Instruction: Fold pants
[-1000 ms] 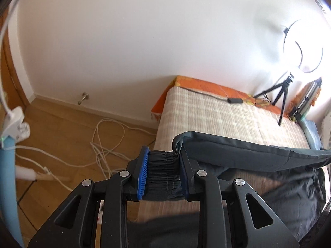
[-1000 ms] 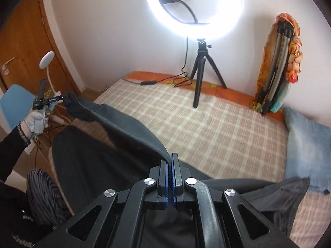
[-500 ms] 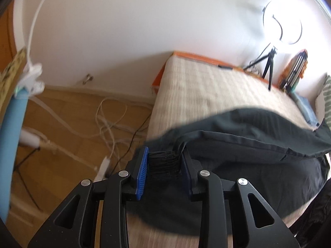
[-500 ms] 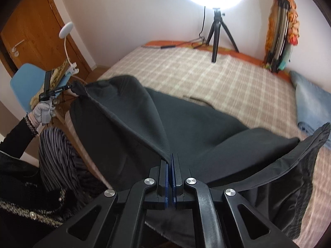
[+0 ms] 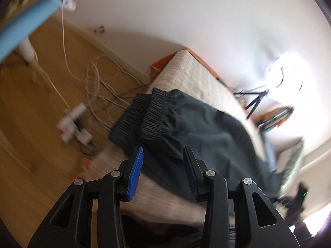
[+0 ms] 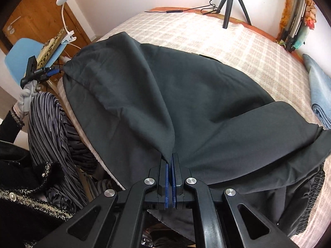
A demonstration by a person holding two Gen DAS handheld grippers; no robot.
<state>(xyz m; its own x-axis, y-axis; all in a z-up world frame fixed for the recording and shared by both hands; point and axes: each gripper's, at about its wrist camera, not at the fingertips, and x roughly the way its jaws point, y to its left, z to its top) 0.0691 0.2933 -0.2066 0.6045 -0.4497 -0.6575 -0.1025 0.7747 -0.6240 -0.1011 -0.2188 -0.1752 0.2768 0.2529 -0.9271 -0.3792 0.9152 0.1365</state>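
Observation:
Dark grey pants (image 6: 186, 95) lie spread over the checked bed (image 6: 206, 31). In the left wrist view the pants (image 5: 206, 132) show their elastic waistband (image 5: 149, 111) at the bed's near corner, hanging a little over the edge. My left gripper (image 5: 162, 165) is open and empty, just behind the waistband; it also shows at the left of the right wrist view (image 6: 52, 71), beside the pants' edge. My right gripper (image 6: 170, 159) is shut on a pinched fold of the pants and holds it up off the bed.
A ring light tripod (image 6: 231, 0) stands at the far side of the bed. A blue folded cloth (image 6: 318, 95) lies at the right. A blue chair (image 6: 22, 57), cables (image 5: 97, 86) and a power strip (image 5: 74, 126) are on the wooden floor left of the bed.
My left gripper has opened and let go of the waistband, which now lies on the bed's corner. The pants have come down flatter onto the bed. My right gripper has kept its hold.

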